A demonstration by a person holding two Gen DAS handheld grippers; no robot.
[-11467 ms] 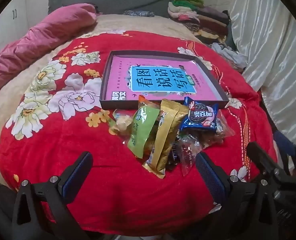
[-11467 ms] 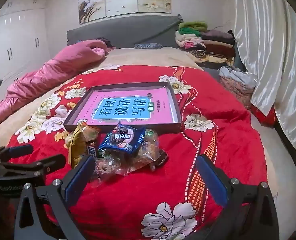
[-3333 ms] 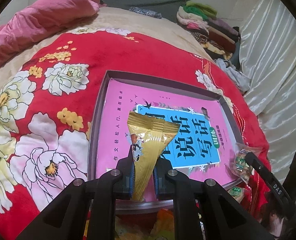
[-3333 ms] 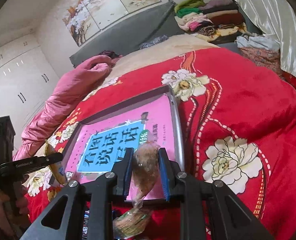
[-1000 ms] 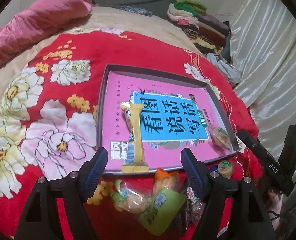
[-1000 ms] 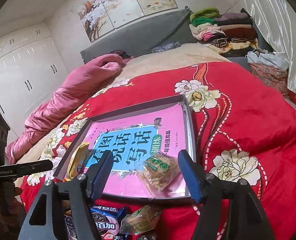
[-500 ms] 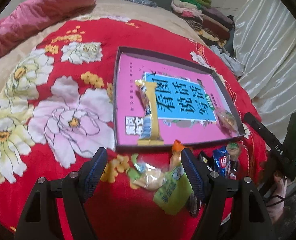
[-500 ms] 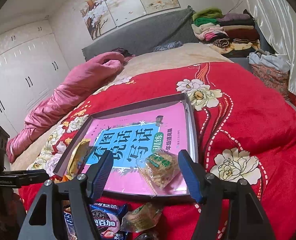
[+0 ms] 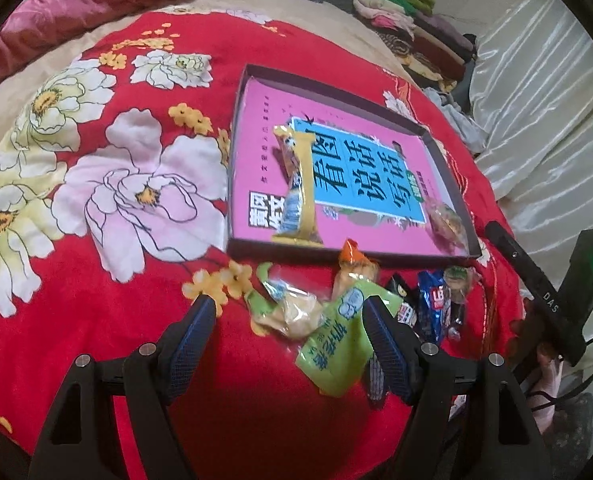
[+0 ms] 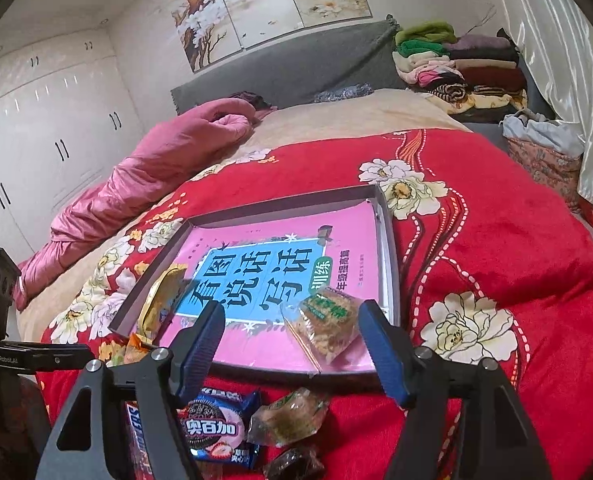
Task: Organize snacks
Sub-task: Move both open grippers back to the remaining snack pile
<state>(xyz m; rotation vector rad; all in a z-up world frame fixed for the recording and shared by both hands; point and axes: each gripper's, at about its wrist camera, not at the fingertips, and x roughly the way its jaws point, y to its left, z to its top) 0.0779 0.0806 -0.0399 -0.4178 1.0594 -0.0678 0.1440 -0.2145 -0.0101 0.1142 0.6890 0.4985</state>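
A dark shallow box [image 9: 338, 90] lined with a pink and blue book cover lies on the red flowered bedspread; it also shows in the right wrist view [image 10: 390, 248]. A gold snack pack [image 9: 298, 196] lies in its near left part and a clear cracker pack [image 10: 326, 322] in its near right corner. Loose snacks lie in front of the box: a green pack [image 9: 338, 344], a small clear pack [image 9: 290, 312], an orange-topped one [image 9: 354, 264], a blue cookie pack [image 10: 216, 432] and a clear wrapped one [image 10: 290, 416]. My left gripper [image 9: 290, 340] is open above the green pack. My right gripper [image 10: 292, 348] is open and empty, over the box's near edge.
A pink quilt [image 10: 152, 172] lies along the bed's left side. Folded clothes [image 10: 456, 68] are stacked at the far right by a white curtain [image 9: 544, 120]. White wardrobes [image 10: 36, 132] stand at the left. The bed's front edge is just below the grippers.
My left gripper has drawn back and down toward the loose snacks, so the green pack now lies between its fingers. My right gripper has barely moved.
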